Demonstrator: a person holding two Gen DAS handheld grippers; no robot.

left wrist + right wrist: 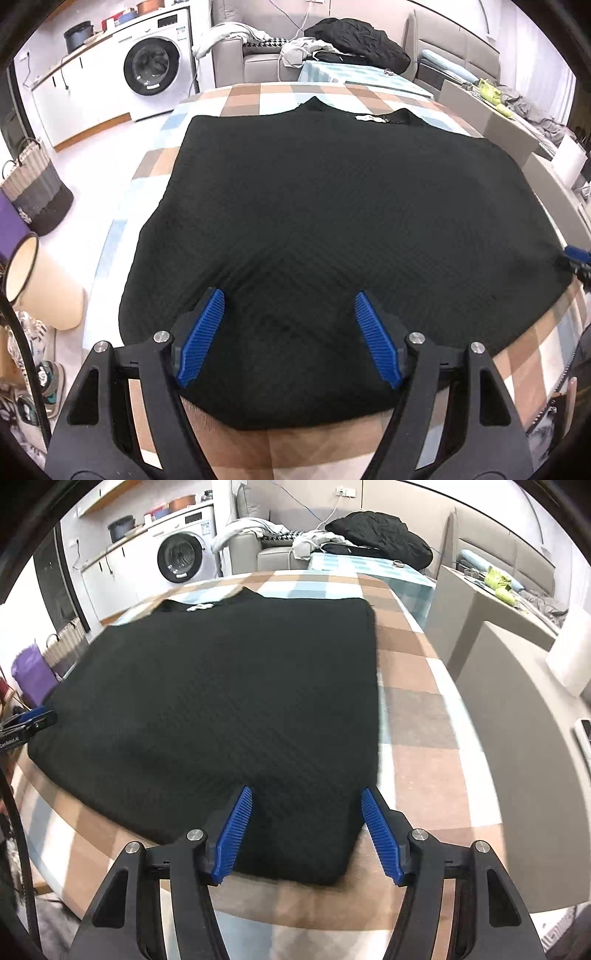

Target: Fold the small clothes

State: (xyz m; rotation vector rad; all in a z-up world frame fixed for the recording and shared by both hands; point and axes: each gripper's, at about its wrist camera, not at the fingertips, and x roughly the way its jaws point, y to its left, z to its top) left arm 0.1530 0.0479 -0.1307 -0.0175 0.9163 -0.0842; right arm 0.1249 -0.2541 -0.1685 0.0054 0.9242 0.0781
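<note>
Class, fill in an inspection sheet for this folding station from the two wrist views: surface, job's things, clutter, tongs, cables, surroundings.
Surface: checked tablecloth in brown, blue and white covers the table.
Job's things: black knit garment lies flat, its white neck label at the far edge.
Clutter: nothing seen on the cloth beside the garment.
Tongs: left tongs open above the garment's near hem; right tongs open over its near right corner; neither grips fabric.
Cables: white cable hangs down the far wall.
Surroundings: washing machine, grey sofa with a black jacket, striped basket, cream bin.
</note>
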